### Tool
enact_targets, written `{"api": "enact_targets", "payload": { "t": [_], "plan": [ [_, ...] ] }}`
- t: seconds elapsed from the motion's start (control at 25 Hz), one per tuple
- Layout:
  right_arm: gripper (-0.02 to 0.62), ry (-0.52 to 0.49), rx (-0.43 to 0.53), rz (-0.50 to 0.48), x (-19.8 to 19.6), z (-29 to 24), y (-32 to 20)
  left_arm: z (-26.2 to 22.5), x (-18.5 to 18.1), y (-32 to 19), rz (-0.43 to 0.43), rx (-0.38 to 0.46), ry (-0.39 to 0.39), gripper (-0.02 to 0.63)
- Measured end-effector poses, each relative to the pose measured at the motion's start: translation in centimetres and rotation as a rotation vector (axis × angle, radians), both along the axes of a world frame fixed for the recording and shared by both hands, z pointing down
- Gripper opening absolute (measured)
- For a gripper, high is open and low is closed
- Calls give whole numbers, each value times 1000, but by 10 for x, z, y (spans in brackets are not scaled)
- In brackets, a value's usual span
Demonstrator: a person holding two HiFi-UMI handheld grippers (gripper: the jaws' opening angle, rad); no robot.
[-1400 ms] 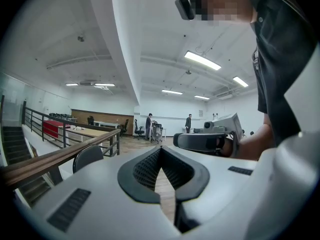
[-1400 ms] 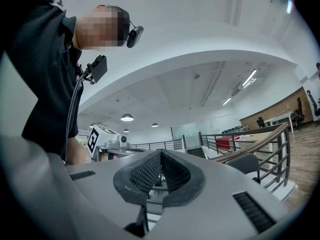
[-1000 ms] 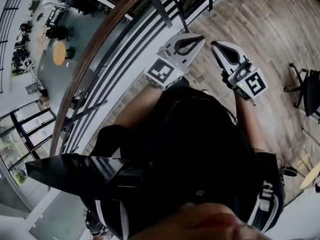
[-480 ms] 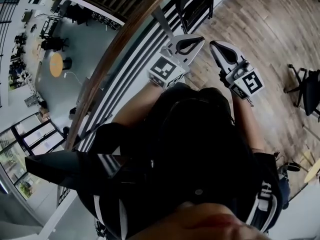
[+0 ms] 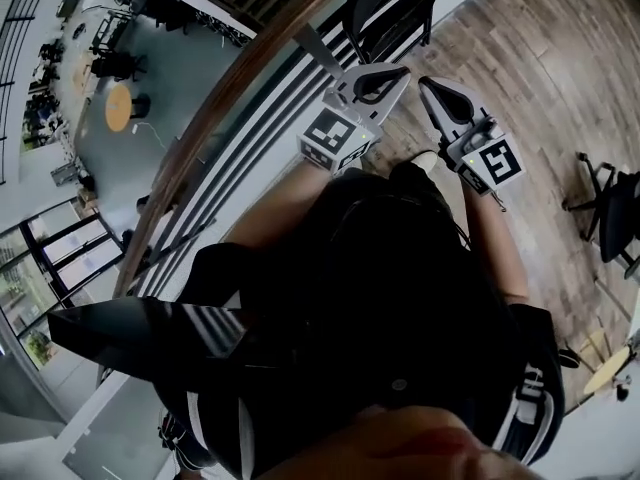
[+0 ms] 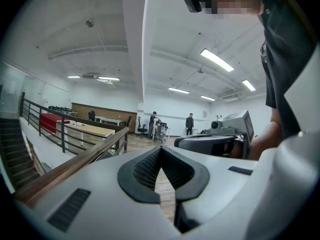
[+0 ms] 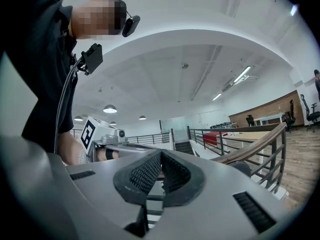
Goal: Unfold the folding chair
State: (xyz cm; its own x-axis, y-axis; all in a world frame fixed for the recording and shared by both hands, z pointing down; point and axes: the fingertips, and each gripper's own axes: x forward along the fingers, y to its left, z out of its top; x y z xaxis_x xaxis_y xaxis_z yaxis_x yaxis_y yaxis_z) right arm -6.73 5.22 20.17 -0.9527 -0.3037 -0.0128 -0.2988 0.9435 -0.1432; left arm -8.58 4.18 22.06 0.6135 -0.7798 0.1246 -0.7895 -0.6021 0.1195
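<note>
A black folding chair [image 5: 388,10] stands folded against the railing at the top of the head view, just beyond both grippers. My left gripper [image 5: 401,72] points at it from below, jaws shut with nothing between them. My right gripper [image 5: 425,85] is beside it on the right, also shut and empty. In the left gripper view the black pads [image 6: 145,168] meet at the left gripper [image 6: 161,149], and the right gripper's body [image 6: 207,144] shows alongside. In the right gripper view the right gripper [image 7: 160,154] is shut, with the left gripper's marker cube [image 7: 89,131] at the left.
A wooden handrail [image 5: 225,103] with dark bars runs diagonally on the left, with a drop to a lower floor [image 5: 150,58] beyond it. Wooden flooring [image 5: 540,58] spreads to the right. A black office chair [image 5: 612,206] stands at the right edge. Two people [image 6: 190,124] stand far off.
The folding chair has come further into view at the top of the head view as I and both grippers moved toward it. Both grippers have stayed shut and side by side.
</note>
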Motion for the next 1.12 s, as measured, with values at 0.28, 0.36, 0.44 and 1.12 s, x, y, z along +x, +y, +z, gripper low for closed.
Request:
{"api": "enact_targets", "payload": {
  "t": [0.28, 0.36, 0.44, 1.12],
  "plan": [
    [6, -13, -9, -90, 23, 1, -40, -3, 19, -39, -145, 3, -18, 3],
    [6, -14, -7, -113, 23, 1, -49, -4, 17, -48, -189, 2, -32, 3],
    [6, -18, -15, -121, 19, 2, -58, 4, 6, -57, -234, -27, -49, 3],
    [6, 95, -139, -15, -80, 76, -117, 177, -148, -146, -349, -459, -180, 101]
  ]
}}
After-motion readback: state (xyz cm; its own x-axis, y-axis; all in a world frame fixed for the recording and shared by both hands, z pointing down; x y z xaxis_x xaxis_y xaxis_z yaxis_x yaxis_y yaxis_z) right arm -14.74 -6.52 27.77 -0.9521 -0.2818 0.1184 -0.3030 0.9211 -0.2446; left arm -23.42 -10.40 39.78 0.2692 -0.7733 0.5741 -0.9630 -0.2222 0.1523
